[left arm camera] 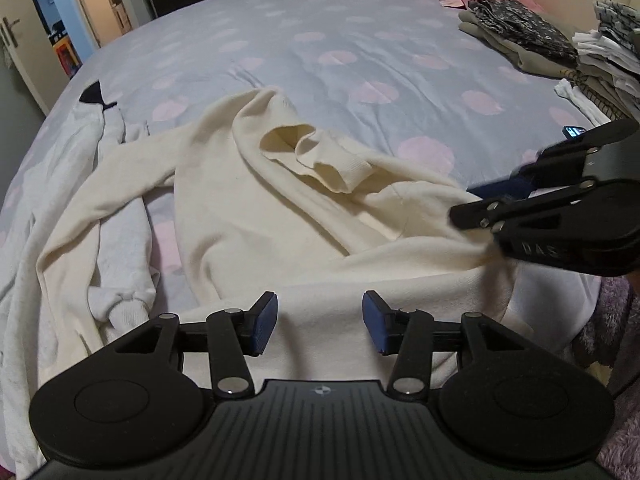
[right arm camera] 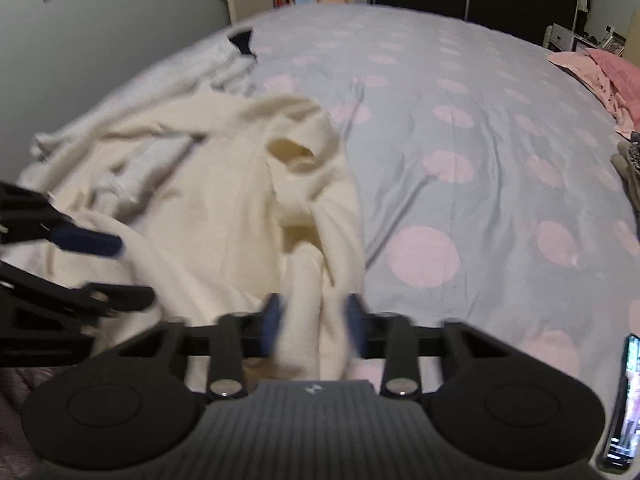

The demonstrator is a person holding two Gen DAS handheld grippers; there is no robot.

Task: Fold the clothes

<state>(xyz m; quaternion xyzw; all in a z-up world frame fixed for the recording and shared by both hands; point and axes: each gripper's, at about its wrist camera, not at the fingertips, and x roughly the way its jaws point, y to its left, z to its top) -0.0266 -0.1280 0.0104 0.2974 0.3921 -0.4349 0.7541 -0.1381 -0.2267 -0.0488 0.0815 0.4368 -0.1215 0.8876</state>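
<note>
— Now, where is the cream sweater [left arm camera: 248,184] found relative to the left gripper [left arm camera: 319,326]?

— It is spread crumpled on the dotted bedspread [left arm camera: 360,40], from directly beneath the fingers up toward twelve o'clock, its collar opening seen at about twelve. The left gripper's jaws are held wide apart above the hem; nothing is gripped between them.

— And the right gripper [right arm camera: 316,326]?

— A bunched fold of the sweater is pinched between its blue pads [right arm camera: 273,320], the jaws being closed onto the cloth. In the left wrist view it is seen at three o'clock, the fabric drawn toward it.

— Anything else nearby?

— A white garment [left arm camera: 80,152] is laid at nine o'clock, touching the sweater's sleeve; folded stacks [left arm camera: 600,64] are kept at two o'clock.
</note>
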